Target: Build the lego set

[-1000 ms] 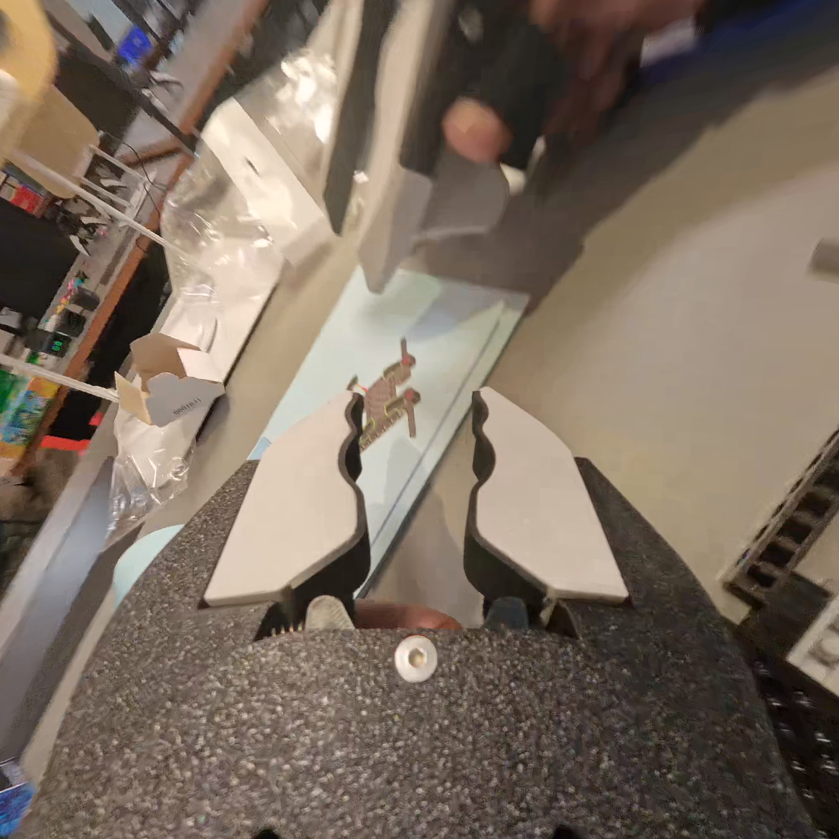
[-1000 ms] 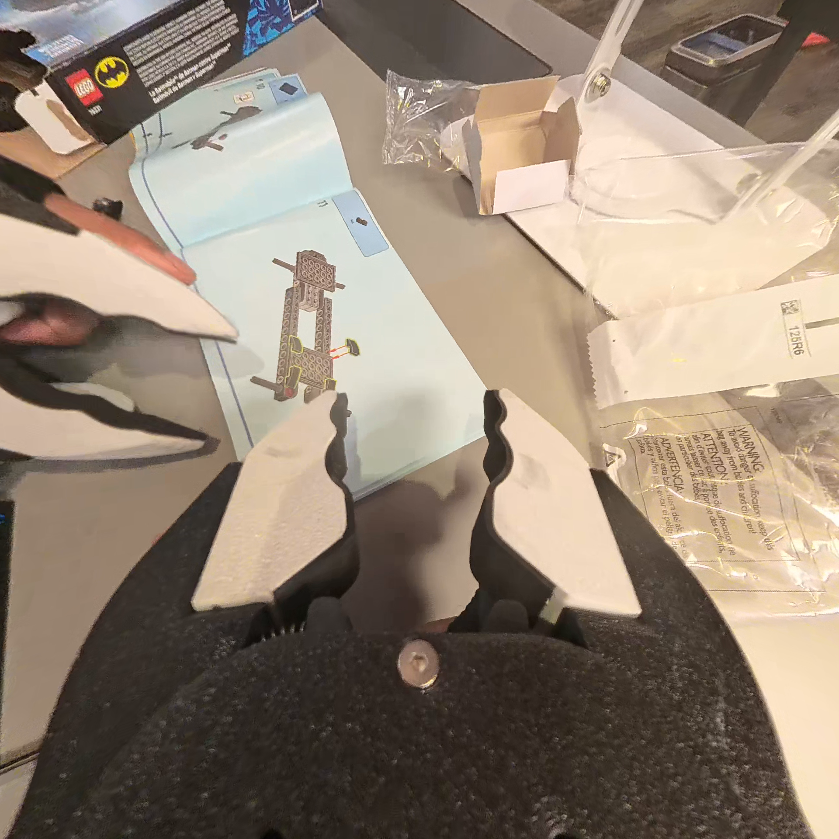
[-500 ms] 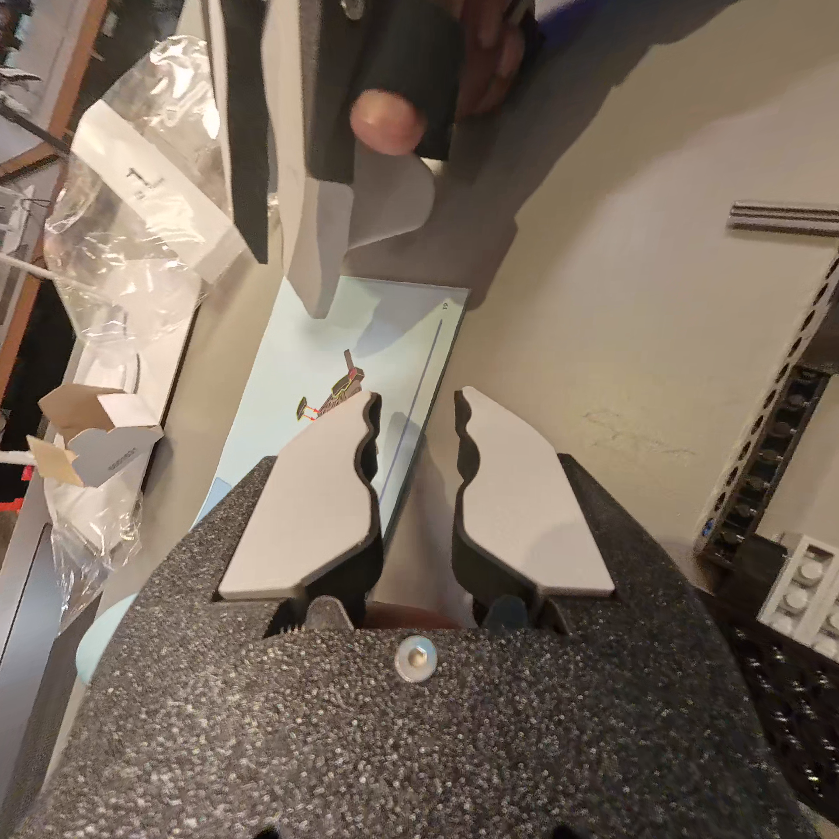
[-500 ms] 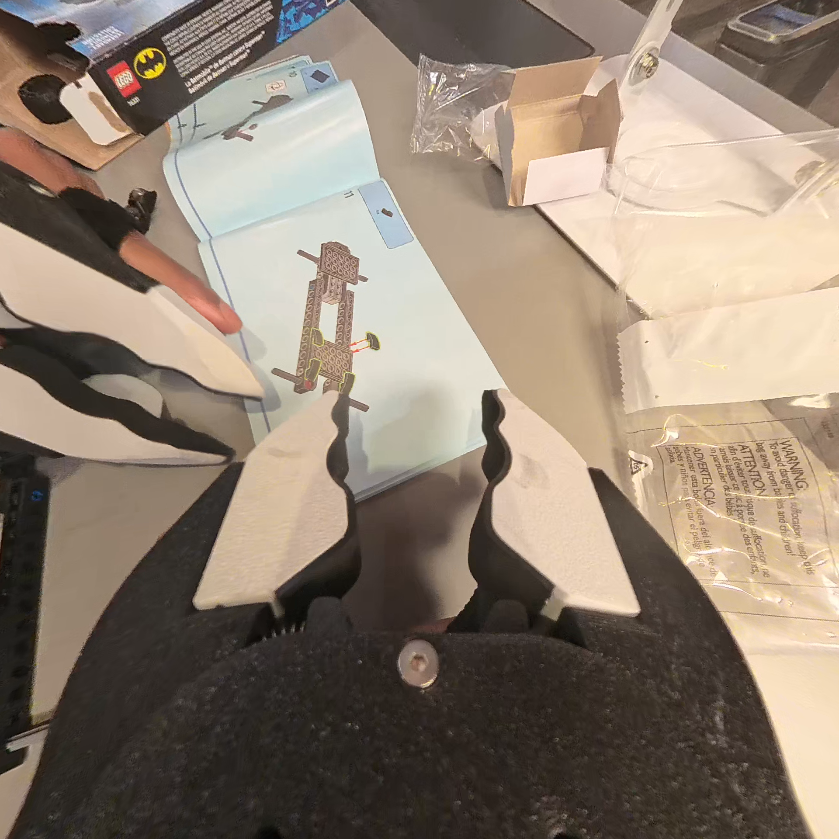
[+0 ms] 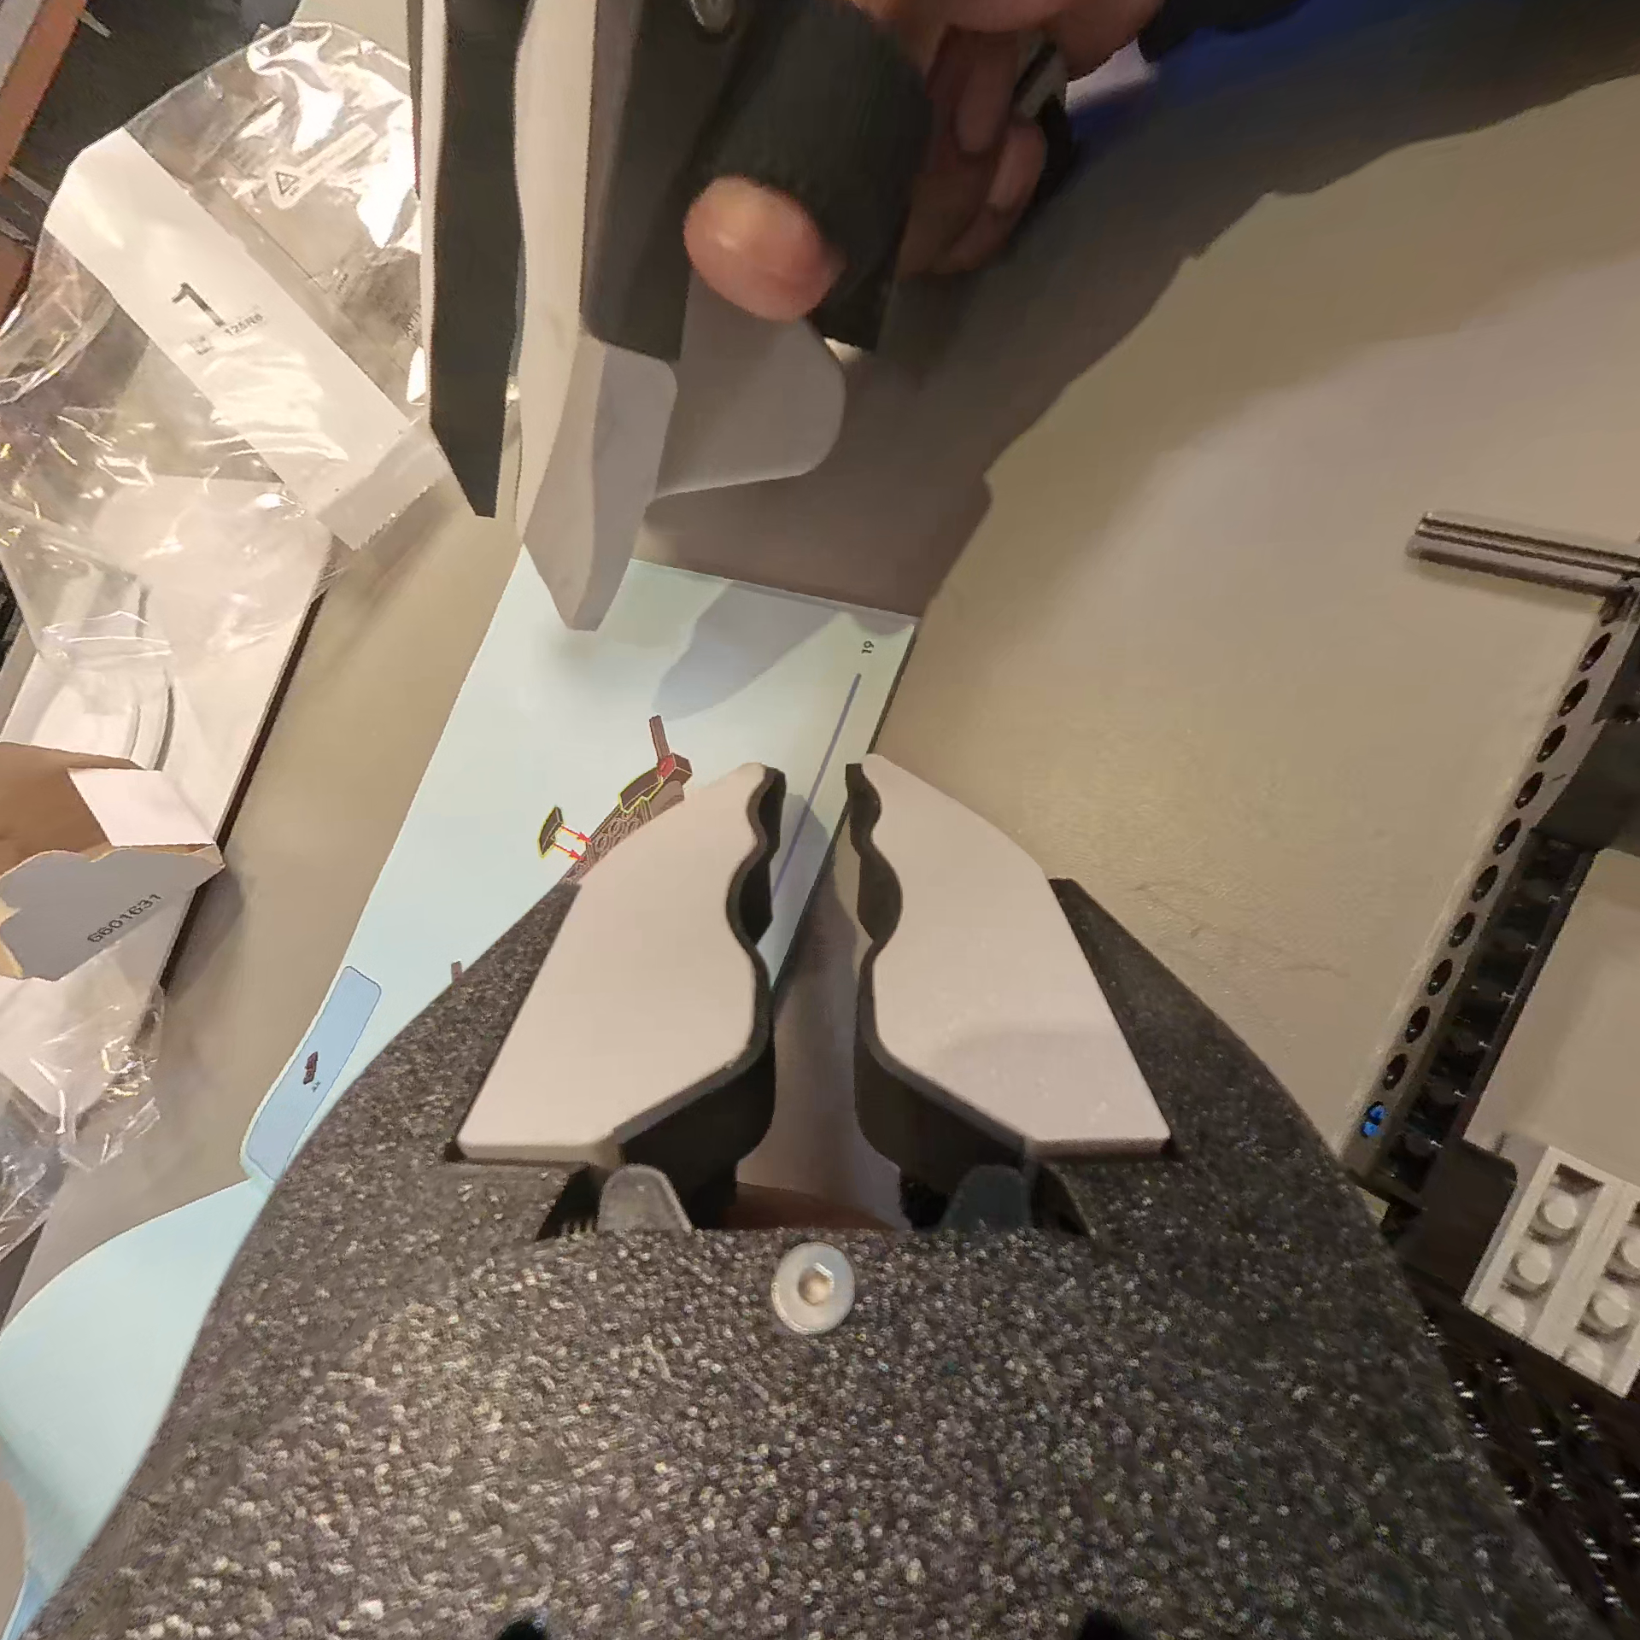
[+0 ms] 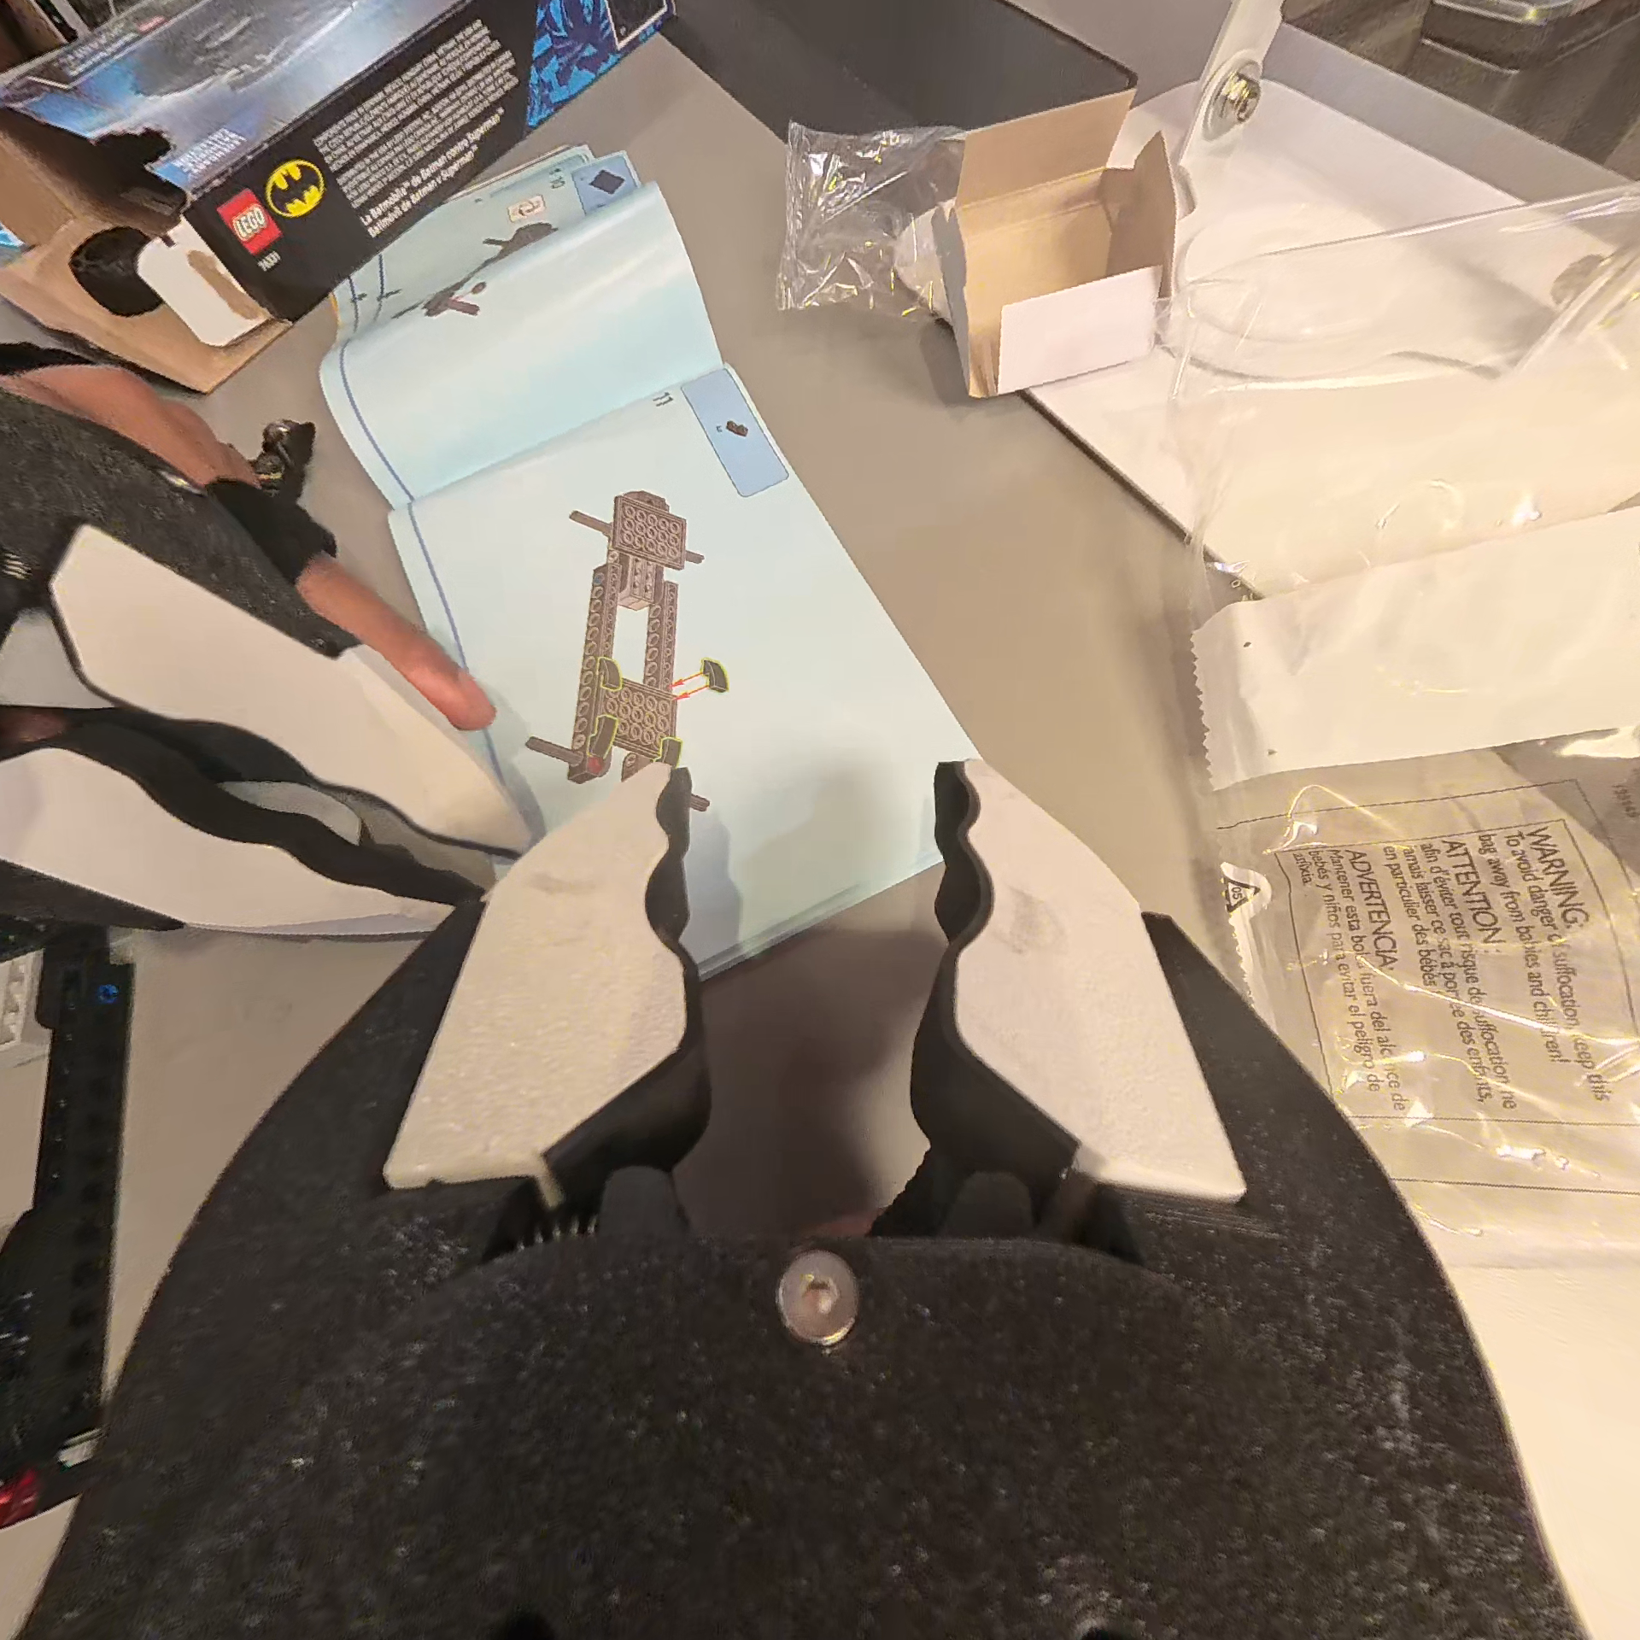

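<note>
Grey tabletop [image 6: 1021, 621] lies under us. Our left gripper [image 5: 812, 781] has its fingers drawn narrow but not meeting, straddling the booklet [image 6: 799, 728] page's right edge without pinching it. Our right gripper [image 6: 803, 781] hangs wide apart, bare, over the booklet's near corner. Far left sits a printed box [image 6: 355, 133]; right, clear bags [image 6: 1438, 958] and a small carton [image 6: 1056, 266].

Printed writing on dark toy box [image 6: 399, 133], light-blue booklet [image 6: 799, 710], clear plastic bag [image 6: 1464, 976], small white carton [image 5: 98, 905].

Speckled black hand-held gripper [image 5: 812, 781], wavy pale grey fingers [image 5: 657, 958]
</note>
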Available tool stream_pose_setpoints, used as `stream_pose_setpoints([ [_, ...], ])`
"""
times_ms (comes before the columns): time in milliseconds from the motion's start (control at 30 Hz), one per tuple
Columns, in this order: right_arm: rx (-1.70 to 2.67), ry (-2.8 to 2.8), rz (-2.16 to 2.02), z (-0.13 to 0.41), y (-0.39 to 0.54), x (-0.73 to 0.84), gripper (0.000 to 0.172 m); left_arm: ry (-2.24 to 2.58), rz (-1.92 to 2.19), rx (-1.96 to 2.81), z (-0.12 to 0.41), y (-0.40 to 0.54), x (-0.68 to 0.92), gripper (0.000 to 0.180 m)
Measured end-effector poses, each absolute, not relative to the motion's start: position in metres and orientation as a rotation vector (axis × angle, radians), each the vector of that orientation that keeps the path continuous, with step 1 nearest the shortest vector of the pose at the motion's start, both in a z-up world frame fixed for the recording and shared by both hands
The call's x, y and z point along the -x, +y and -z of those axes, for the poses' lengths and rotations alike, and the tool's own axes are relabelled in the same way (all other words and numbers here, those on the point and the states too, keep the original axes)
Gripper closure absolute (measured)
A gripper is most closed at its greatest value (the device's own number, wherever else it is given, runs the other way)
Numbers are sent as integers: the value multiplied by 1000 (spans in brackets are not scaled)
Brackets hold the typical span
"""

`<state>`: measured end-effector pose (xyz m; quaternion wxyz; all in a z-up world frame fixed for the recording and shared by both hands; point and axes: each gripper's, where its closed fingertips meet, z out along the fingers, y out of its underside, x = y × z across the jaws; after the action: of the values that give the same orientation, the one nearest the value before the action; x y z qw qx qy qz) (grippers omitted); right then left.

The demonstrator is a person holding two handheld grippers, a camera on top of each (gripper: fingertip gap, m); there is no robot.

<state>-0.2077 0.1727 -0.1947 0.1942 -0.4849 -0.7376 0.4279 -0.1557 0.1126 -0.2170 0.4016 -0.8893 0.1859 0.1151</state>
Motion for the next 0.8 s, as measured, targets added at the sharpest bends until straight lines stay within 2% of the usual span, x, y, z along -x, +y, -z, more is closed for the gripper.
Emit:
stream_pose_setpoints([
  [267, 1342, -2127, -1177, 200, 167, 206, 117, 601, -300, 2323, 222, 114, 154, 163],
  [600, 1438, -2027, -1356, 189, 177, 209, 117, 595, -268, 2360, 225, 115, 152, 175],
  [800, 1443, -2024, -1370, 188, 177, 209, 117, 593, -237, 2385, 225, 112, 150, 177],
])
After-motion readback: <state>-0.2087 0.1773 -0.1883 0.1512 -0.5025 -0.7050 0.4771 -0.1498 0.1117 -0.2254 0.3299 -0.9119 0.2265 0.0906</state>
